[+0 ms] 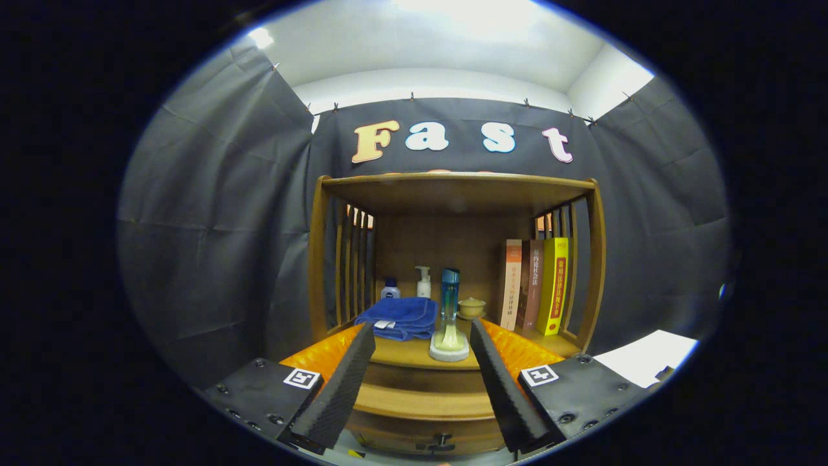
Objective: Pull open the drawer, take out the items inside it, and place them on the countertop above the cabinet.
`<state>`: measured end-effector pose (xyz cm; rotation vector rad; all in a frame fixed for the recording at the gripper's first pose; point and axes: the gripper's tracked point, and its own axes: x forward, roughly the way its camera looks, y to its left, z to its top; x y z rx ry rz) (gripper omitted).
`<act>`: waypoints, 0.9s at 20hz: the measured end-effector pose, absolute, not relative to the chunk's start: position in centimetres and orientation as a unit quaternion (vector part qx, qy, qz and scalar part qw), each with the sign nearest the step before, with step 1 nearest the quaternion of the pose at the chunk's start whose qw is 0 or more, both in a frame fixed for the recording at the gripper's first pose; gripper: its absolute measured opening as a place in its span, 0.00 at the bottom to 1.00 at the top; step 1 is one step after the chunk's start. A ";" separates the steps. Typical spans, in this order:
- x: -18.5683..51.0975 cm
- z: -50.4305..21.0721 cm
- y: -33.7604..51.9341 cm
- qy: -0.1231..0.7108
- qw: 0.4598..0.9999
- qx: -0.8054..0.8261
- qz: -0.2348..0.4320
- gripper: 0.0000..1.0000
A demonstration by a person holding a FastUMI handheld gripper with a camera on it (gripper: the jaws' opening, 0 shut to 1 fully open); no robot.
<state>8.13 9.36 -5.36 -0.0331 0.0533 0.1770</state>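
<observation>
- The two black fingers (336,388) are the closest thing. They have bumpy pads and orange sides. Each one has a small black-and-white square tag on its base.
- The gripper (422,336) is wide open. Nothing is between the fingers, and they touch nothing.
- Low down between the fingers is the drawer (420,437). It looks closed. It has a small dark handle (441,443) in the middle of its front.
- Above the drawer is the countertop (407,355) of the wooden cabinet (320,259).
- On the countertop, just past the fingertips, is a pale soap thing on a round white dish (449,346).
- Behind it are a folded blue towel (400,317), a tall blue bottle (450,291), a white pump bottle (424,282), a little blue-and-white bottle (390,288) and a small cream pot (471,307).
- Three books (535,285) stand at the right side. One is yellow. The writing on their backs is too small to read.
- I think the job is at the very start. The drawer has not been pulled yet, so what is inside is hidden.
- Next, the fingers need to go down to the handle, close on it, and pull straight back.
- There is free room on the countertop at the front, near the dish, for the things to go.
</observation>
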 end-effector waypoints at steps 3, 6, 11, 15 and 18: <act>5.9 -8.6 9.2 0.044 0.995 -0.001 0.087 0.97; 4.5 -10.7 8.0 0.050 0.996 0.006 0.072 0.97; 3.0 -13.6 6.0 0.047 0.997 -0.025 0.052 0.97; 2.0 -16.5 6.5 0.055 0.996 -0.028 0.057 0.97; 1.8 -19.2 7.1 0.067 0.995 -0.037 0.063 0.97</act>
